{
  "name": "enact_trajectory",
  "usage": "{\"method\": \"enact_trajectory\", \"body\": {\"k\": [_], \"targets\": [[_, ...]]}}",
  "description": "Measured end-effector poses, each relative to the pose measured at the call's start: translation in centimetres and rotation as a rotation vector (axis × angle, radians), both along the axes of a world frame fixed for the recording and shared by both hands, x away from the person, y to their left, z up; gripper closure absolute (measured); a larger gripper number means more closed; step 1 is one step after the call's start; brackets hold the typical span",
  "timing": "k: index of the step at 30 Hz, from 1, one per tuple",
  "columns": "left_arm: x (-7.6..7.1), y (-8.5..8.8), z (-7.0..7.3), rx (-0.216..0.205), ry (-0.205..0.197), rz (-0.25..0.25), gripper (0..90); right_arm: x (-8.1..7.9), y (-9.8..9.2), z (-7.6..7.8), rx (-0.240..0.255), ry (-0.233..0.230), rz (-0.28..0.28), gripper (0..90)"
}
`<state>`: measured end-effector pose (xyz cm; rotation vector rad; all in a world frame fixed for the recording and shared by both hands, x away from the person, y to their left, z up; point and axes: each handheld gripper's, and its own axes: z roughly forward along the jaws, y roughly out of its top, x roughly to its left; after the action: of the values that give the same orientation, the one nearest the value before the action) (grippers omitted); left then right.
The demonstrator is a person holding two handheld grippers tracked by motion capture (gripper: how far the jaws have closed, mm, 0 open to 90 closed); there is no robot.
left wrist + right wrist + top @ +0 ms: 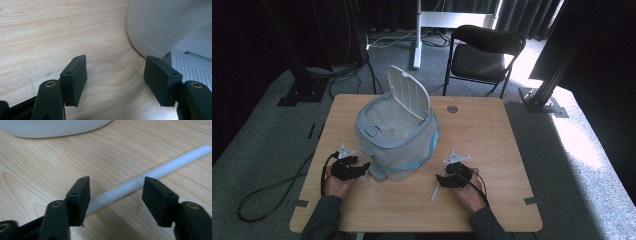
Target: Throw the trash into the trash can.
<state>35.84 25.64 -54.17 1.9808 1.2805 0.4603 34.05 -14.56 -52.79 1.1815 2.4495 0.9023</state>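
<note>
Both forearms come in from the bottom edge, sleeves dark, one tool per hand. Left tool (353, 168) sits low, pointing right and slightly forward, jaws spread wide with nothing between the pads (75, 80). Right tool (452, 176) points left, held low and roughly level, jaws parted, pads (79, 200) not pressing on anything. Cables trail back over both wrists.

The table (492, 150) is pale wood with a fine, wavy grain. On it stands a light grey bin (377, 131) lined with a translucent bag (424, 150) that shows a blue-green tinge at its rim. The rod (160, 171) is plain white — no markings. Both the left gripper (115, 77) and right gripper (116, 197) are matt black, with brass-coloured pins at the joints. The chair (484, 52) is black — the carpet (562, 150) a speckled grey.
</note>
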Motion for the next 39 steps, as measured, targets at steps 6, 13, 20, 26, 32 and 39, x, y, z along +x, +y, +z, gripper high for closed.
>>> {"method": "enact_trajectory", "body": {"k": [6,13,20,26,32,39], "targets": [[0.0,0.0,0.0,0.0,0.0,0.0,35.3,-0.1,0.0,-0.1,-0.007,0.004,0.006,45.4],[0.0,0.0,0.0,0.0,0.0,0.0,35.2,0.1,-0.4,0.0,-0.012,0.012,-0.006,50.4],[0.0,0.0,0.0,0.0,0.0,0.0,35.2,0.3,-0.8,0.1,-0.028,0.018,-0.015,57.1],[0.0,0.0,0.0,0.0,0.0,0.001,35.2,0.4,-1.2,0.3,-0.051,0.016,-0.04,62.5],[0.0,0.0,0.0,0.0,0.0,0.001,35.2,0.8,-1.7,0.4,-0.078,0.029,-0.077,66.9],[0.0,0.0,0.0,0.0,0.0,0.001,35.3,1.1,-2.3,0.5,-0.108,0.039,-0.117,69.2]]}}
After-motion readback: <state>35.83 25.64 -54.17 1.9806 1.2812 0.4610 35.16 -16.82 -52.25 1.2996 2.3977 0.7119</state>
